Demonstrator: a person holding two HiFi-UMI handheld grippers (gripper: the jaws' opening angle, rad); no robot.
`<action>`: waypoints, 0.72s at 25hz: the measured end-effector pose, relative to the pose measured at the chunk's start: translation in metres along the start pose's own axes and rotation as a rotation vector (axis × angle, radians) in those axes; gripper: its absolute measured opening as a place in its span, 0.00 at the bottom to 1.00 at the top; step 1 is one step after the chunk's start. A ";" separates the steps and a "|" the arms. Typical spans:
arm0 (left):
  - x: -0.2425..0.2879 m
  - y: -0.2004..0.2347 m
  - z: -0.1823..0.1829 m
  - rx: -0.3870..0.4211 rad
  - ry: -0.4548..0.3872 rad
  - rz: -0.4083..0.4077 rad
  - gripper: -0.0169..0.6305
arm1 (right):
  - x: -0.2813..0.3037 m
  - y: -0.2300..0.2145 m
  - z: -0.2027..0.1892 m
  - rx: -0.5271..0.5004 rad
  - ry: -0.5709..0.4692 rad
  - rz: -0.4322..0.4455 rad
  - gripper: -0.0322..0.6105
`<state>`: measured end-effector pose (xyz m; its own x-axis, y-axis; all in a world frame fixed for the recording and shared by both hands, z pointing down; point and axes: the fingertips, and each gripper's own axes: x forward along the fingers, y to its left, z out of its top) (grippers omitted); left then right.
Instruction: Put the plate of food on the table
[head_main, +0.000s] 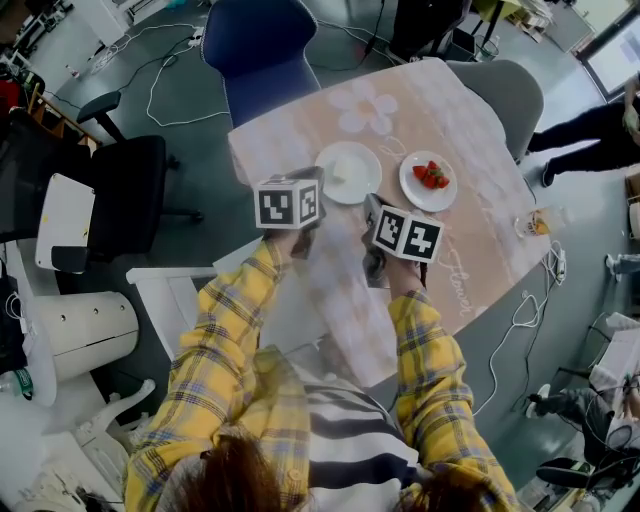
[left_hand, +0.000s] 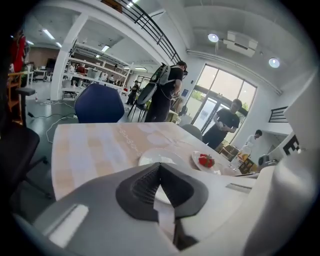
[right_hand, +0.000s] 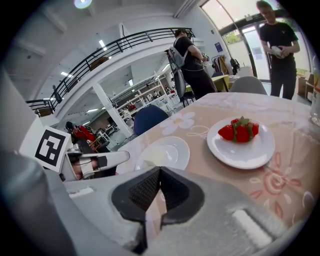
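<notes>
1. The plate of food (head_main: 428, 182), a white plate with strawberries (head_main: 431, 175) on it, stands flat on the bench (head_main: 470, 260). An empty plate (head_main: 348, 172) sits near it at 9 o'clock in the head view.
2. The left gripper (left_hand: 160, 170) has its jaws closed tip to tip with nothing between them. The right gripper (right_hand: 159, 174) has its jaws pressed together too, and they are also empty.
3. In the head view the plate of food lies at about 1 o'clock from the right gripper, near it but apart. From the left gripper it lies at 3 o'clock, past the empty plate. The right hand is therefore the nearer one.
4. In the right gripper view the plate of food sits at 2 o'clock from the jaws, clear of them. In the left gripper view the empty plate is at 12 and the food is off towards 3.
5. The plate is round, so it has no long axis, and its near rim faces the right jaws.
6. The plate is on the bench and unheld, so the task looks done. Any fresh grasp would need the jaws opened first.
</notes>
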<state>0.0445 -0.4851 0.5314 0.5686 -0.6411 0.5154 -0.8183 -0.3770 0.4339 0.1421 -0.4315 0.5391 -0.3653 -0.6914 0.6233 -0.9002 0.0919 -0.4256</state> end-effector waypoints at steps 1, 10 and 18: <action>-0.004 -0.007 -0.005 -0.007 0.002 -0.015 0.03 | -0.003 0.001 -0.002 -0.001 -0.002 0.002 0.05; -0.042 -0.058 -0.044 -0.064 -0.021 -0.089 0.03 | -0.036 0.016 -0.021 -0.036 -0.025 0.032 0.05; -0.080 -0.093 -0.087 -0.102 -0.017 -0.125 0.03 | -0.074 0.030 -0.050 -0.066 -0.049 0.070 0.05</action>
<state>0.0828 -0.3409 0.5137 0.6631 -0.6053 0.4403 -0.7282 -0.3853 0.5668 0.1303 -0.3417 0.5132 -0.4169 -0.7160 0.5599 -0.8873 0.1871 -0.4214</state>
